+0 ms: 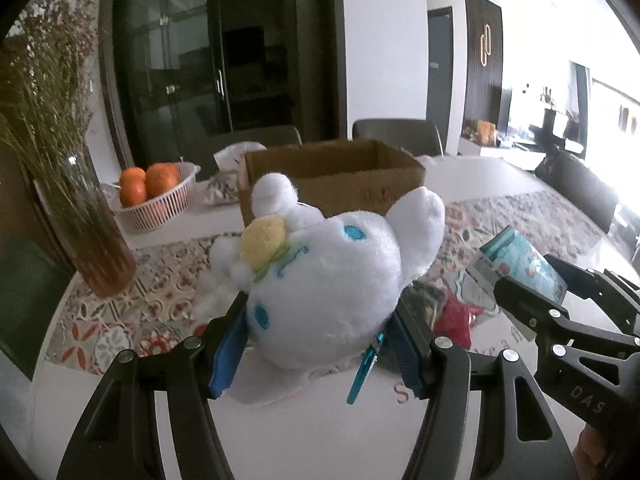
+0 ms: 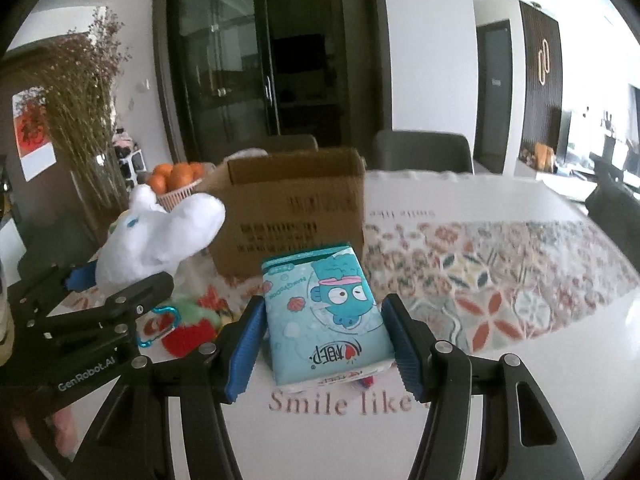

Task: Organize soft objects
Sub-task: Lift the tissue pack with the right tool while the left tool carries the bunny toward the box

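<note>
Gripping a white plush, the left gripper has its blue pads pressed into the toy's round body from both sides, jaws about half open around it. The plush has blue stitched eyes, a pale yellow patch on its head, floppy ears pointing up, and a teal clip dangling below. It hangs clear of the table, in front of the cardboard box.

Beside it, the right gripper clamps a teal tissue pack printed with a blue cartoon fish. Its pads touch the pack's two side edges, jaws roughly half open, and the pack tilts back toward the box. Both grippers point forward and downward over the patterned mat. A red and green soft toy lies on the mat between them.
</note>
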Demonstrator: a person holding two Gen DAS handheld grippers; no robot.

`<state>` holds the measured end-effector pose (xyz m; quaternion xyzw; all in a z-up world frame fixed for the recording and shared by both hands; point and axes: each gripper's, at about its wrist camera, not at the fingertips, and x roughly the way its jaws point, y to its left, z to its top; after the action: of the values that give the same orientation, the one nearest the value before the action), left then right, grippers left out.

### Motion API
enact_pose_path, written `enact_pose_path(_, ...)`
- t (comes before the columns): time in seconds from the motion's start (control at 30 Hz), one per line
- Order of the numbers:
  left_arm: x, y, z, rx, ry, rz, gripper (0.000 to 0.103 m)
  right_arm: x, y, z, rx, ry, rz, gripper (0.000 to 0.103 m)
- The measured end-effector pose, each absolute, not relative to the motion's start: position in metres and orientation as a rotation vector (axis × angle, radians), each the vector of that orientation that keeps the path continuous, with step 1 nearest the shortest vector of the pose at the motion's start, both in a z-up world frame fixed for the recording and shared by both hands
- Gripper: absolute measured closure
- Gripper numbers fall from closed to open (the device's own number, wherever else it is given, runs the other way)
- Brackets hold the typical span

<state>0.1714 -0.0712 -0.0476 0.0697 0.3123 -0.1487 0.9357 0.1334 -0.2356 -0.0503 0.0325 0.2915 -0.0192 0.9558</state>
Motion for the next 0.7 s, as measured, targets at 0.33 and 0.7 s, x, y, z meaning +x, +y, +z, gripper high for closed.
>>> enact_pose_path(0.33,0.189,-0.062,-0.016,0.141,0.557,-0.268,0.039,0.158,-0.228,-0.025,0.044,0.525,-0.039,0.049)
enact_pose_path(0.7,0.226,-0.06,-0.009,0.102,0.574,-0.277,0.039,0.191,-0.232,-0.011,0.05,0.5,-0.022,0.05)
